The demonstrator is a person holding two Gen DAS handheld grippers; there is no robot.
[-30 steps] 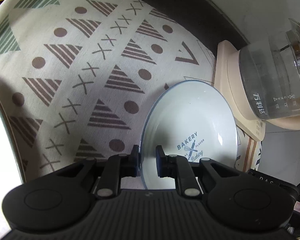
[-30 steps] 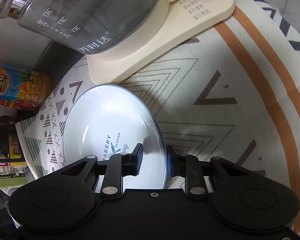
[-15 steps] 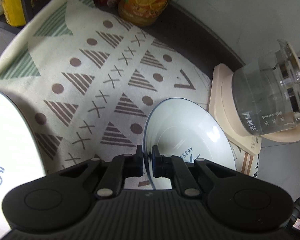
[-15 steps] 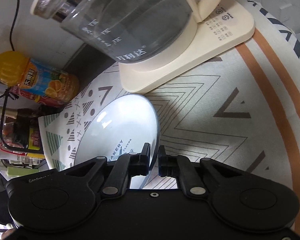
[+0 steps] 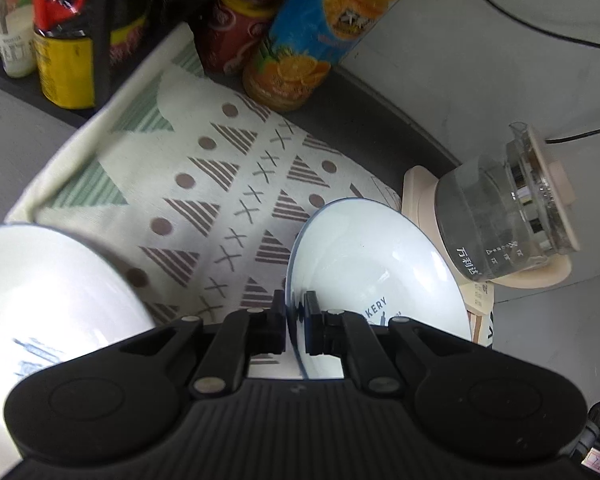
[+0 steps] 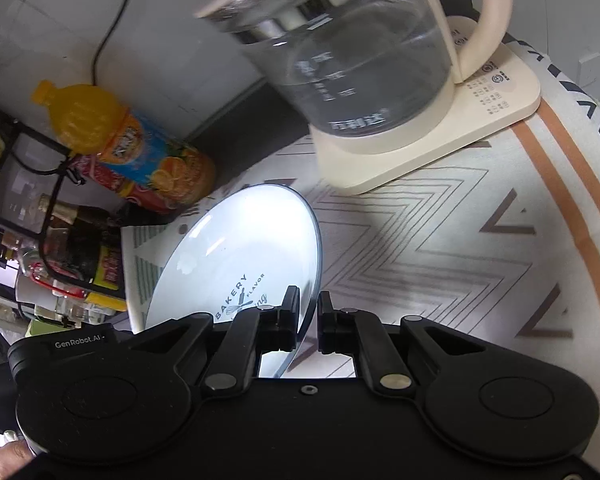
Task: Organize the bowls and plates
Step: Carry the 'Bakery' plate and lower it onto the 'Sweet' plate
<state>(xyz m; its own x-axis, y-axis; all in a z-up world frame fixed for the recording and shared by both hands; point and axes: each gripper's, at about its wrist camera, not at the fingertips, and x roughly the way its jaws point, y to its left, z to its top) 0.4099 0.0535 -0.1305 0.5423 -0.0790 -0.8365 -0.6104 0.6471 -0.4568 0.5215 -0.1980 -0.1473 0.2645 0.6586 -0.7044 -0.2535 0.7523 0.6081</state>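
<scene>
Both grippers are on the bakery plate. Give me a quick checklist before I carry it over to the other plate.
1. Left gripper clamped on the bakery plate rim: ok, jaws shut on the edge.
2. Right gripper clamped on the opposite rim: ok, jaws shut on the edge.
3. Plate clear of the patterned cloth: cannot tell; the underside is hidden.
4. Plate clear of the glass kettle and its base: ok, apart in both views.
5. Orange juice bottle out of the way: ok, it stands back by the wall.
6. Second white plate free to receive: cannot tell, it is overexposed and cut off.
</scene>
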